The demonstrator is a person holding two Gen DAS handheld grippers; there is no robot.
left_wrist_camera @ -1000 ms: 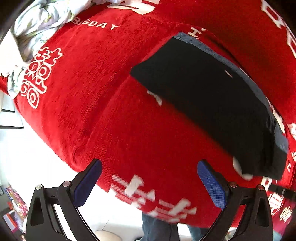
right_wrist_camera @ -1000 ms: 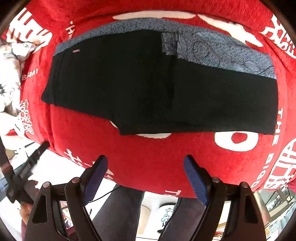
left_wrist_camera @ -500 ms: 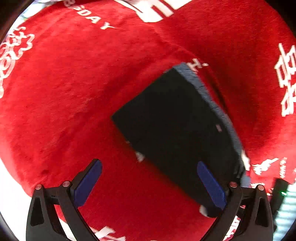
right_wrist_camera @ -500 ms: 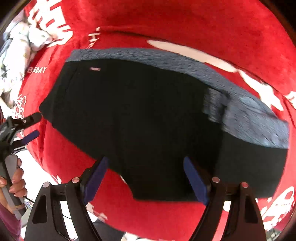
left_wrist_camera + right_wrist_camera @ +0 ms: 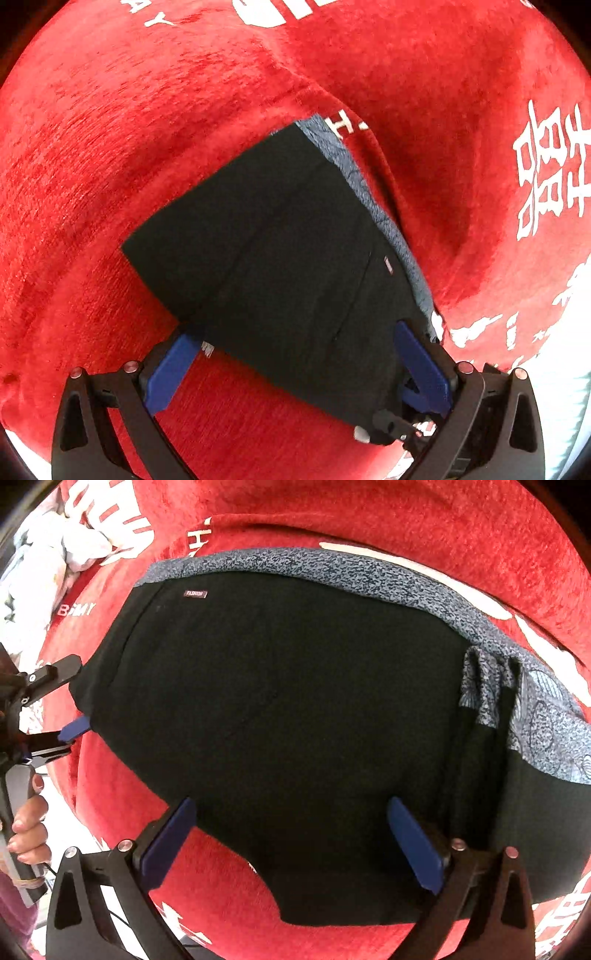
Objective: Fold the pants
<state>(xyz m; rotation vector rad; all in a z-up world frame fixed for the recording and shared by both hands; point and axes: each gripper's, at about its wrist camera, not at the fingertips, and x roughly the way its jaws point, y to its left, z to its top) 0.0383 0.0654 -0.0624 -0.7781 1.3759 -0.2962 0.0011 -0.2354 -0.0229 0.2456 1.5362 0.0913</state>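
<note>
Black pants point(image 5: 295, 720) with a grey patterned inner layer point(image 5: 332, 572) lie folded flat on a red cloth point(image 5: 443, 517). In the left wrist view the pants point(image 5: 280, 258) show end-on. My left gripper point(image 5: 295, 354) is open, its blue fingers straddling the pants' near end just above the fabric. It also shows at the left edge of the right wrist view point(image 5: 62, 709). My right gripper point(image 5: 291, 834) is open over the pants' near edge, with both fingers above the black fabric.
The red cloth point(image 5: 110, 129) with white lettering covers the whole surface. A crumpled white patterned cloth point(image 5: 44, 561) lies at the far left. A hand point(image 5: 26, 830) holds the left gripper's handle near the cloth's left edge.
Both grippers have moved forward and down toward the pants. The pants now fill both views and lie between each gripper's fingers. Both grippers have stayed open.
</note>
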